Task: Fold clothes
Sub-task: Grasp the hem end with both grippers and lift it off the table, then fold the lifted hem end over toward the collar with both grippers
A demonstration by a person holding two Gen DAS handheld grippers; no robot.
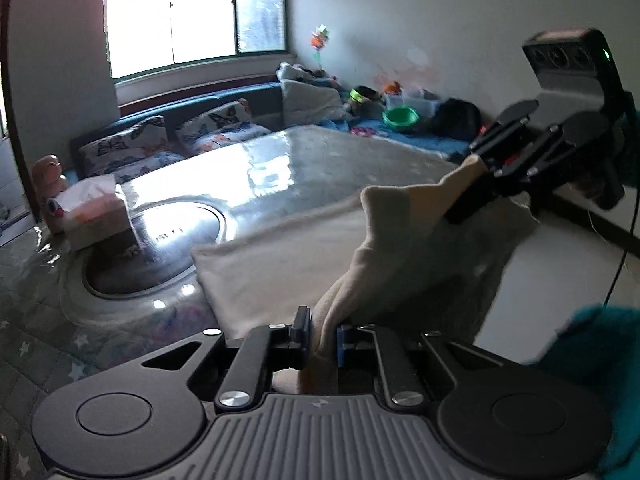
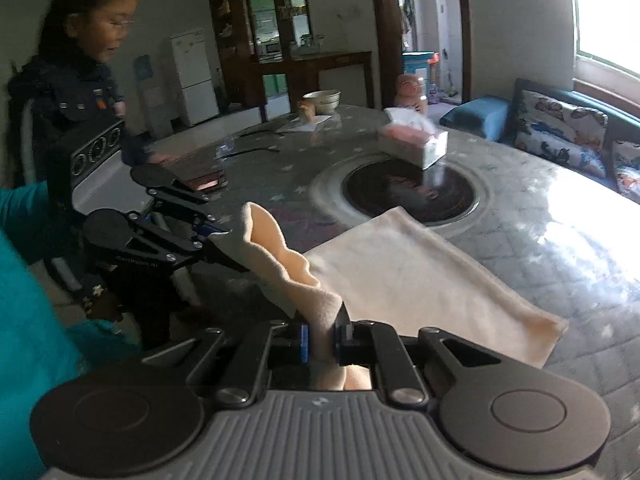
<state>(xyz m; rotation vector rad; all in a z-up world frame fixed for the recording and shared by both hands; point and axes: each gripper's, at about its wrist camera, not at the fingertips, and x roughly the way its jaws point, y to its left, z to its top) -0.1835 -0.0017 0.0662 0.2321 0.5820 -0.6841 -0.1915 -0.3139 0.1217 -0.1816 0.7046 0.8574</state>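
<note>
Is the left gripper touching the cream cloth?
Touching. The left wrist view shows the left gripper shut on an edge of the cream cloth.

Cream cloth [image 1: 280,264], soft fleece-like fabric, one piece. Far part lies flat on the table [image 1: 312,160], ahead of both grippers, far edge touching the round inset. Near edge is lifted and bunched into a ridge, one corner pinched in the left gripper [image 1: 323,340], the other in the right gripper [image 2: 322,340].
</note>
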